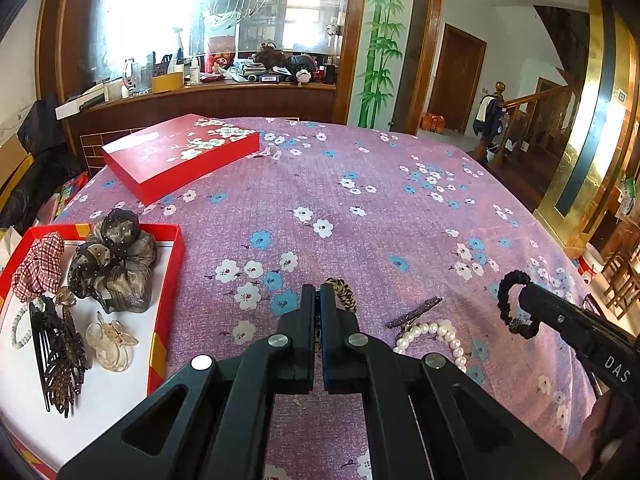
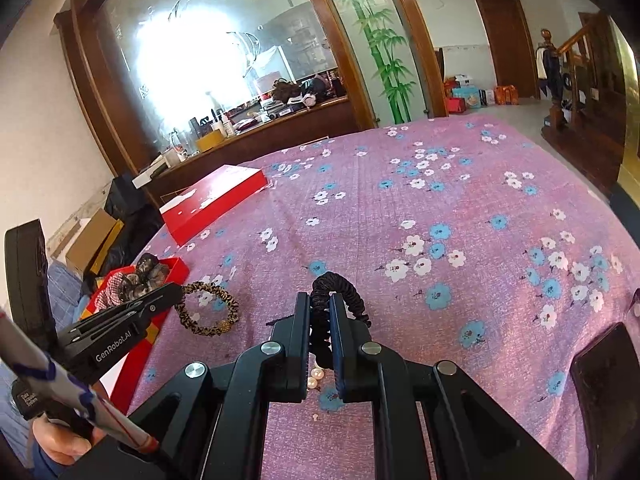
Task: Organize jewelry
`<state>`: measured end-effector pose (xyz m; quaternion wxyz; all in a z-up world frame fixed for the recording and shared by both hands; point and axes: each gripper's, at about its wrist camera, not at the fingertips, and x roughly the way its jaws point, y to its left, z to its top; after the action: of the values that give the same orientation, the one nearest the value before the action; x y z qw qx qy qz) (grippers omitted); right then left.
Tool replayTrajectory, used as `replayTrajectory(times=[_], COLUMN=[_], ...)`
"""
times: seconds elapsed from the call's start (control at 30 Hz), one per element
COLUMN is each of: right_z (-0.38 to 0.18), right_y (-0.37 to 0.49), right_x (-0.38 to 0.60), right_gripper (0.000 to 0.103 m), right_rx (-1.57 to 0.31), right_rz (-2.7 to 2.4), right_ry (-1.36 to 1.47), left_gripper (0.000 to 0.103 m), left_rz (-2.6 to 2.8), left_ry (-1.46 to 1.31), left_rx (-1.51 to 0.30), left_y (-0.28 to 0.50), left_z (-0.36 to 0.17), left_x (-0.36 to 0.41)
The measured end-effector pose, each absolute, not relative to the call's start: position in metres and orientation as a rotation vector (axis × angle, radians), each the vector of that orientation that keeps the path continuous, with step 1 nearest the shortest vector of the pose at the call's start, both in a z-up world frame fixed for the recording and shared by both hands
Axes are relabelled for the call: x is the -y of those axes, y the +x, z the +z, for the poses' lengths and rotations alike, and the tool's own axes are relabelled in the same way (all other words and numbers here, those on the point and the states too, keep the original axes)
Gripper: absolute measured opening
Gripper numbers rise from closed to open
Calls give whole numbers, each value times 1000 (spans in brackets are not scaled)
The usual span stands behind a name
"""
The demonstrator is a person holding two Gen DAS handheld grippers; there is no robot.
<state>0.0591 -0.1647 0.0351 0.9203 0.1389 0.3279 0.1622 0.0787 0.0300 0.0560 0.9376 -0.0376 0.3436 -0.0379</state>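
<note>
The left gripper (image 1: 318, 296) had its jaws clamped on a leopard scrunchie (image 1: 343, 293), at the near middle of the floral cloth (image 1: 360, 208) covering the tabletop. The right gripper (image 2: 320, 312) had its jaws clamped on a black scrunchie (image 2: 340, 290), to the right of the left one. Between the two, on the cloth, lay a pearl bracelet (image 1: 436, 338) and just beyond it a dark hair clip (image 1: 414, 312), touching or nearly so.

At near left sat the open red box (image 1: 176, 264), holding a plaid scrunchie (image 1: 38, 264), a dark gauze bow (image 1: 114, 264), a clear claw clip (image 1: 110, 344), a black comb (image 1: 56, 356) and a bead bracelet (image 1: 20, 326). Farther left lay the red lid (image 1: 180, 152) with blossoms. Open cloth lay between the grippers and the box.
</note>
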Motion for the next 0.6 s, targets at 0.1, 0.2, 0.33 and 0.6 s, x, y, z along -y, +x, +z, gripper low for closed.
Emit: replayTrajectory(times=[0.1, 0.2, 0.33, 0.6], right_z=[36, 36, 37, 33], right_y=[57, 55, 53, 54], right_x=[165, 161, 156, 154], right_gripper=[10, 10, 10, 10], right_rx=[-665, -663, -661, -671], right_rz=[338, 344, 356, 352], right_ry=[287, 277, 259, 249], left_gripper=[2, 2, 2, 2], left_rz=[-84, -85, -74, -58], left_ry=[-73, -60, -37, -13], left_rx=[-691, -672, -653, -633], left_y=[76, 73, 70, 67], left_z=[59, 62, 63, 64], left_x=[-27, -24, -20, -15])
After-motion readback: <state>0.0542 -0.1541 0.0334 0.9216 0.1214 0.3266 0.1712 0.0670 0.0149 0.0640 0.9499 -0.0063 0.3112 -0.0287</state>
